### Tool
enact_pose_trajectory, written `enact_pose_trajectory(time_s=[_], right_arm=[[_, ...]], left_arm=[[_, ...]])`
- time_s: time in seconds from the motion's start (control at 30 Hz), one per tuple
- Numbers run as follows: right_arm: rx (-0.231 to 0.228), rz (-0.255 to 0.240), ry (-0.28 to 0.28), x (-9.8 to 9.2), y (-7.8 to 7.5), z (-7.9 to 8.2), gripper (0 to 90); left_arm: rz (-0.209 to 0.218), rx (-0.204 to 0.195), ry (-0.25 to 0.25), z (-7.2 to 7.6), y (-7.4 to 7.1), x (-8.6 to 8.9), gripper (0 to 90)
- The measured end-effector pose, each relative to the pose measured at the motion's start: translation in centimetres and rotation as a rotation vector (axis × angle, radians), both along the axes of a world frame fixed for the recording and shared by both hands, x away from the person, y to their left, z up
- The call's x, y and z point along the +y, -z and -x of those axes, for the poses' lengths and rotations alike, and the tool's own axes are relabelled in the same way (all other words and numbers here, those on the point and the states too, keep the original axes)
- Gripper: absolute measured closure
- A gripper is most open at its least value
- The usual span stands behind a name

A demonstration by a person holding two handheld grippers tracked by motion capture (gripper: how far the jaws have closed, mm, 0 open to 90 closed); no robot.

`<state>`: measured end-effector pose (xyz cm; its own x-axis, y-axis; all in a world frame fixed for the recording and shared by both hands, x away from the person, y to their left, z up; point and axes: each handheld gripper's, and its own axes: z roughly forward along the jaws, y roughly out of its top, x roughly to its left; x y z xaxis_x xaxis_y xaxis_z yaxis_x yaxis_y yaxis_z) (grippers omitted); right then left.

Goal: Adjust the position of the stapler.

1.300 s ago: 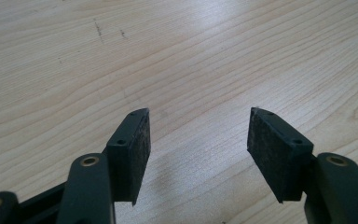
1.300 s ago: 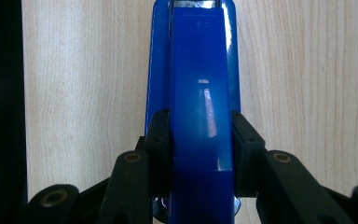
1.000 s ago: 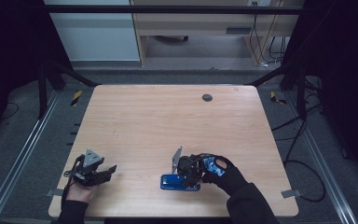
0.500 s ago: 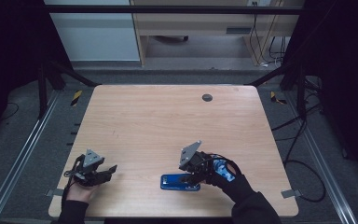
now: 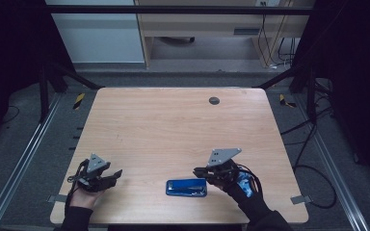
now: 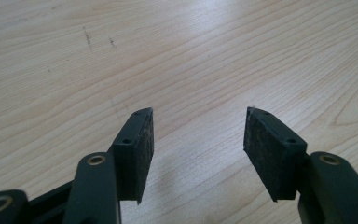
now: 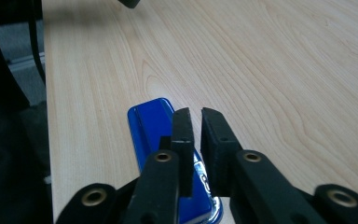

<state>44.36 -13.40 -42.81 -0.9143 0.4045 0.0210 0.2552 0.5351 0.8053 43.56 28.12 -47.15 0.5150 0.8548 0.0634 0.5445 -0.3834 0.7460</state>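
While your right gripper (image 5: pixel 198 170) hovers just above the blue stapler (image 5: pixel 187 187), its jaws have just been closing and now stand nearly together with nothing between them. That stapler lies flat near the front edge of the wooden table (image 5: pixel 173 125), right of its middle. Your left gripper (image 5: pixel 116 174) sits well apart at the front left corner, jaws spread wide over bare wood, pinching nothing.

Black tool (image 5: pixel 200 171) bodies, grey 3-cornered plates, dark sleeves
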Motion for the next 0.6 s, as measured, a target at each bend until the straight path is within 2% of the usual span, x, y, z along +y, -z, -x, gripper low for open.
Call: enact_pose_trajectory(time_s=[0.1, 0.23, 0.3, 0.5, 0.6], right_arm=[[0.020, -0.031, 0.025, -0.8, 0.6, 0.3, 90.0], [0.029, -0.048, 0.031, -1.6, 1.0, 0.7, 90.0], [0.038, -0.072, 0.034, -2.2, 1.2, 1.2, 90.0], [0.064, -0.089, 0.035, -2.9, 1.9, 2.3, 90.0], [0.078, -0.086, 0.036, -3.1, 2.4, 2.6, 90.0]], left_arm=[[0.001, -0.005, 0.006, 0.1, -0.1, -0.3, 44.1], [0.005, -0.013, 0.016, 0.2, -0.3, -0.6, 44.8], [0.013, -0.018, 0.024, 0.3, -0.4, -0.9, 44.9], [0.018, -0.028, 0.046, 0.3, -0.8, -1.4, 44.7], [0.022, -0.038, 0.077, 0.1, -1.2, -2.0, 43.6]])
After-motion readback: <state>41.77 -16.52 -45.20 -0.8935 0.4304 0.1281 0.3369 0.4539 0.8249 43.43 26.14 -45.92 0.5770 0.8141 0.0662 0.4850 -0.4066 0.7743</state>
